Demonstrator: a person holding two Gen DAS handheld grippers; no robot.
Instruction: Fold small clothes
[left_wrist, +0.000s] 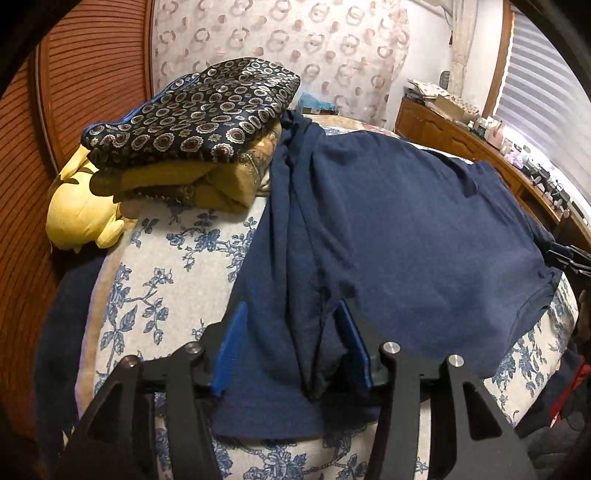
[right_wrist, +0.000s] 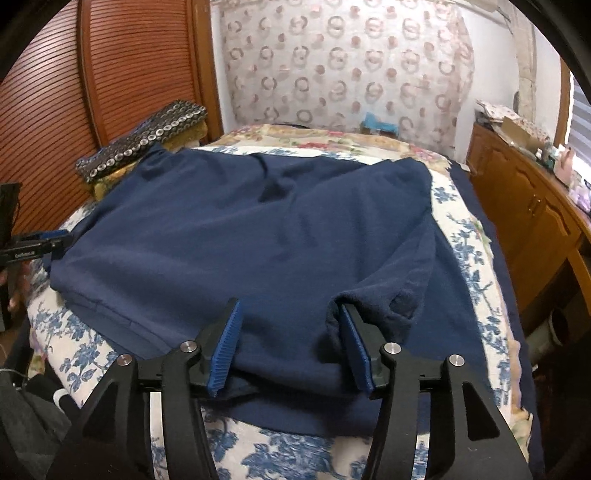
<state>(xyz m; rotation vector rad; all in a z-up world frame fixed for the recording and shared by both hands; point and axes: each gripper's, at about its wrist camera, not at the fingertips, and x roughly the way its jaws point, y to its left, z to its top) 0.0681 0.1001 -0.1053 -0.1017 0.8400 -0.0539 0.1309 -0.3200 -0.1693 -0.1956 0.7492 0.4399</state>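
A navy blue garment (left_wrist: 424, 229) lies spread on the bed, with long folds bunched along its left side. It also fills the middle of the right wrist view (right_wrist: 258, 240). My left gripper (left_wrist: 291, 314) is open, its blue pads astride the garment's left near edge, with folded cloth between them. My right gripper (right_wrist: 290, 314) is open over the garment's right near edge, a raised fold against its right pad (right_wrist: 356, 347). The right gripper (left_wrist: 570, 260) shows at the left wrist view's right edge. The left gripper (right_wrist: 55, 242) shows at the right wrist view's left edge.
The bed has a white cover with blue flowers (left_wrist: 166, 266). A stack of folded patterned bedding (left_wrist: 192, 118) and a yellow plush toy (left_wrist: 81, 214) sit at the back left. A wooden slatted door (right_wrist: 122, 66) stands left. A wooden cabinet (right_wrist: 524, 206) with clutter runs along the right.
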